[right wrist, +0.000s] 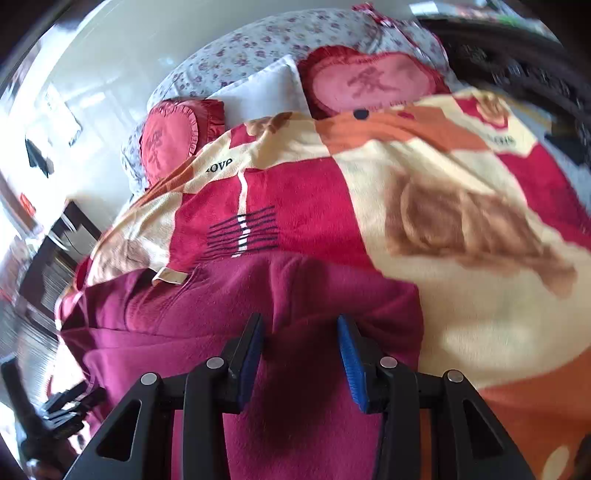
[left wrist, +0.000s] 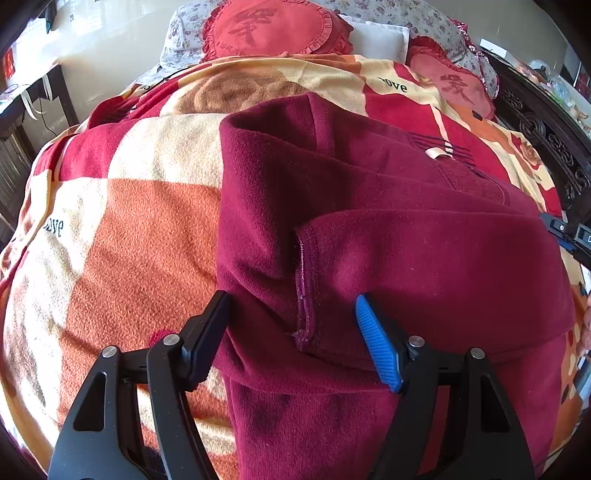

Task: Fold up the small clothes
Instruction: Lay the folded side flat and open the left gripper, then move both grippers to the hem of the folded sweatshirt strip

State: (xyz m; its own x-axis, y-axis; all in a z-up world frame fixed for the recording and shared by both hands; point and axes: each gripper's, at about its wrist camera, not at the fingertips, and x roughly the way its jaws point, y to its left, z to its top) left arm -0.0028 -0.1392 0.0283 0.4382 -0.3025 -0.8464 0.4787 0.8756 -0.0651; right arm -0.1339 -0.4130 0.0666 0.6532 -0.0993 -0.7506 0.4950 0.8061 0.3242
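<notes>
Both tongs are mine: left tongs point(left wrist: 291, 328) gape wide over a folded sleeve hem, gripping nothing; right tongs point(right wrist: 299, 354) stand part open, empty, above the one maroon fleece garment point(left wrist: 369, 229). It lies on a patterned blanket point(left wrist: 140, 221) covering the bed, two red heart cushions point(left wrist: 273, 29) beyond.

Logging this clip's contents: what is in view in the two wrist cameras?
garment: one, maroon fleece, partly folded on the blanket
blanket: one, red, orange and cream, covering the bed
heart cushions: two, red, at the head of the bed
white pillow: one, between the cushions
floral bedding: pale with small flowers, behind the cushions
headboard: dark carved wood, right edge
left gripper: open over the garment's hem
right gripper: open, jaws apart above the garment
</notes>
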